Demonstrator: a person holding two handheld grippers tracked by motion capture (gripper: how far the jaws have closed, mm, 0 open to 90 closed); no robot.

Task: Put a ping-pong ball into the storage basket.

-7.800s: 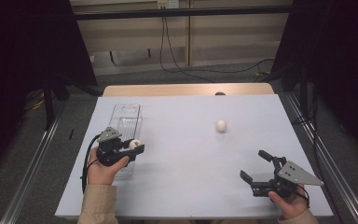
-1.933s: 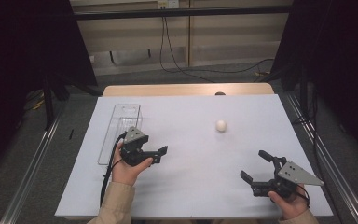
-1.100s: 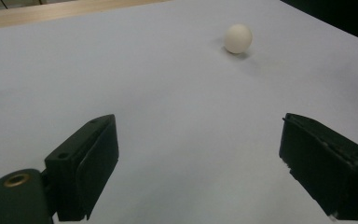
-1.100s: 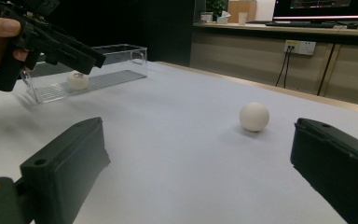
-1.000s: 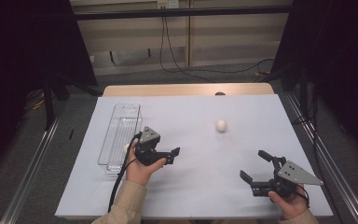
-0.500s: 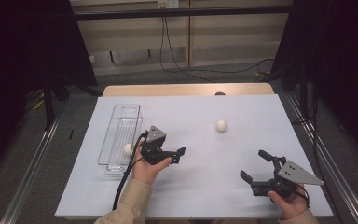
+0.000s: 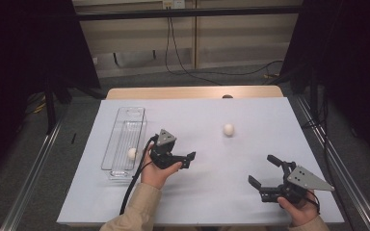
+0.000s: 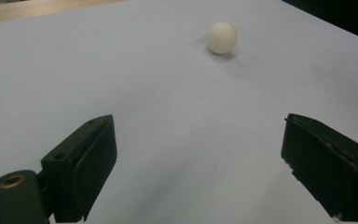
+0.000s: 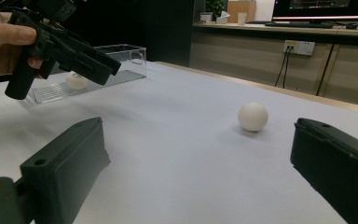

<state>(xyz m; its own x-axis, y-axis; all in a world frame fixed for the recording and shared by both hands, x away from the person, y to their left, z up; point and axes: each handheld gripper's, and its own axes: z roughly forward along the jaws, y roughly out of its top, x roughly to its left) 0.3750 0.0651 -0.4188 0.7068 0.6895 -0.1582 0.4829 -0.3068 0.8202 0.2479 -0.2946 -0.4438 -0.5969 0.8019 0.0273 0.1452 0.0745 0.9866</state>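
A white ball (image 7: 228, 129) rests on the white table, right of centre; it also shows ahead in the left gripper view (image 8: 222, 37) and in the right gripper view (image 9: 252, 116). A second white ball (image 7: 132, 153) lies inside the clear plastic tray (image 7: 125, 125) at the left. My left gripper (image 7: 188, 159) hovers mid-table, just right of the tray, pointing toward the loose ball. Its jaws stand open with nothing between them (image 8: 198, 135). My right gripper (image 7: 262, 169) sits near the front right edge, open and empty (image 9: 196, 130).
The white sheet covers the table (image 7: 212, 192), and a wooden strip (image 7: 192, 92) runs along its far edge. Dark floor and metal rails flank both sides. From the right gripper view the left gripper (image 9: 105, 65) hangs in front of the tray (image 9: 121, 51).
My left gripper has moved rightward from the tray to the table's middle. The ball it held at first now lies in the tray. The right gripper has stayed put.
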